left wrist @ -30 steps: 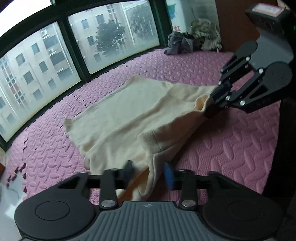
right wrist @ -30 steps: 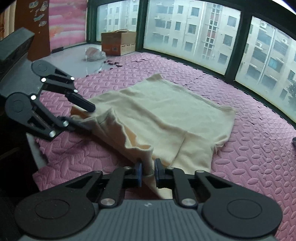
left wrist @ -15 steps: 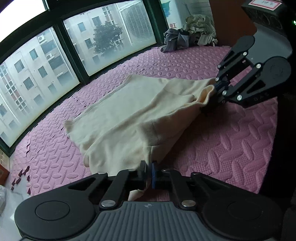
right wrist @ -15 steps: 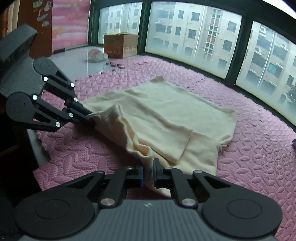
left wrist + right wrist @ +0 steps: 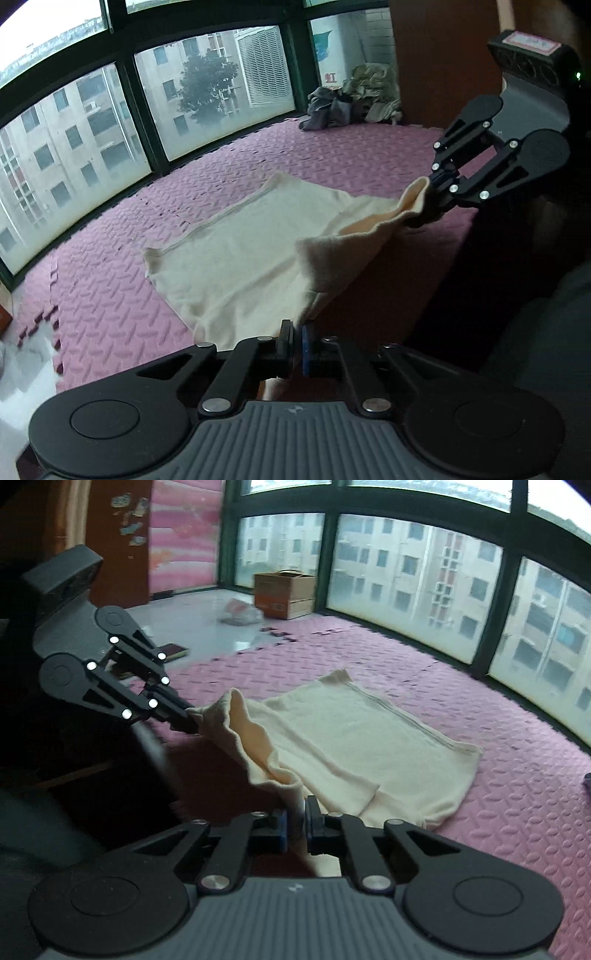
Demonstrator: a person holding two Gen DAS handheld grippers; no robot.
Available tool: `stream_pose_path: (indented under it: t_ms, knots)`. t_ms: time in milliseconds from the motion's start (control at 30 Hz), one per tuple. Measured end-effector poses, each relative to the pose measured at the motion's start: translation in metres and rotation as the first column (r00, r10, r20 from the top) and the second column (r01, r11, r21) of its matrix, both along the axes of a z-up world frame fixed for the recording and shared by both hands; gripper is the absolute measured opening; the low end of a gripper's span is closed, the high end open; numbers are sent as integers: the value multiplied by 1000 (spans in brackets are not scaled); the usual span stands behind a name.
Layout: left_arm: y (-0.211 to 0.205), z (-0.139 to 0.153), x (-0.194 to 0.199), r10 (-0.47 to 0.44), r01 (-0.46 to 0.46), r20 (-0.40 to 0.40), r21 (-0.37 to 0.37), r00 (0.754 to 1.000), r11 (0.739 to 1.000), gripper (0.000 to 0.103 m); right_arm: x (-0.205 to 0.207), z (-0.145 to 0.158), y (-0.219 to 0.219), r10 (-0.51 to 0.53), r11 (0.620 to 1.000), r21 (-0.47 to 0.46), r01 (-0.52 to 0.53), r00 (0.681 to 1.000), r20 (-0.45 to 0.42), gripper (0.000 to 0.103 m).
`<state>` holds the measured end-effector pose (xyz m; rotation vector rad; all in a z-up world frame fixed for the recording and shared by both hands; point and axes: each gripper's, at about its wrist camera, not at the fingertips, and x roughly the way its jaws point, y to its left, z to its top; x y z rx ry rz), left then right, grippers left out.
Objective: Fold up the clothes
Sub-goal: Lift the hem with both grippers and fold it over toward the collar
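While both grippers pinch the near edge of the cream cloth (image 5: 258,254), most of it lies flat on the pink foam mat (image 5: 110,295) by the big windows (image 5: 92,122). The left gripper (image 5: 296,341) is squeezed tight on one near corner of the cloth, with only a thin gap between its pads where the cloth sits. The right gripper (image 5: 296,821) is squeezed tight on the other near corner in the same way. The edge between them is lifted off the mat and hangs in a soft, wavy line. The far edge of the cloth rests on the mat, close to the windows. I think the next move is to carry the lifted edge over to the far edge to make a fold. Some things could go wrong. Each gripper holds just a small bit of cloth, so a quick pull could make a corner slip out and drop. If one gripper goes faster than the other, the fold could end up crooked. If the lifted edge is pulled too hard, the whole cloth could slide on the mat and bunch up. A pile of other clothes (image 5: 351,99) sits far away in the corner, and a cardboard box (image 5: 286,594) stands on the bare floor.
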<state>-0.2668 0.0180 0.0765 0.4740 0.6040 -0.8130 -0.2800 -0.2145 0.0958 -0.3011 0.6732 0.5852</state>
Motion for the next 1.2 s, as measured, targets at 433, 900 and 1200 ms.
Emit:
stream_pose_path:
  t_ms: [433, 900, 1200]
  knots:
    - [-6, 28, 26, 72, -70, 28, -69, 997, 995, 5, 31, 42, -5, -6, 1000, 27, 7, 1000, -9, 6]
    - [-37, 17, 157, 165, -163, 25, -72, 986, 984, 5, 169, 19, -26, -145, 989, 30, 146, 989, -27, 6]
    - [-53, -17, 205, 191, -192, -44, -20, 981, 981, 5, 224, -29, -35, -219, 975, 23, 223, 970, -109, 6]
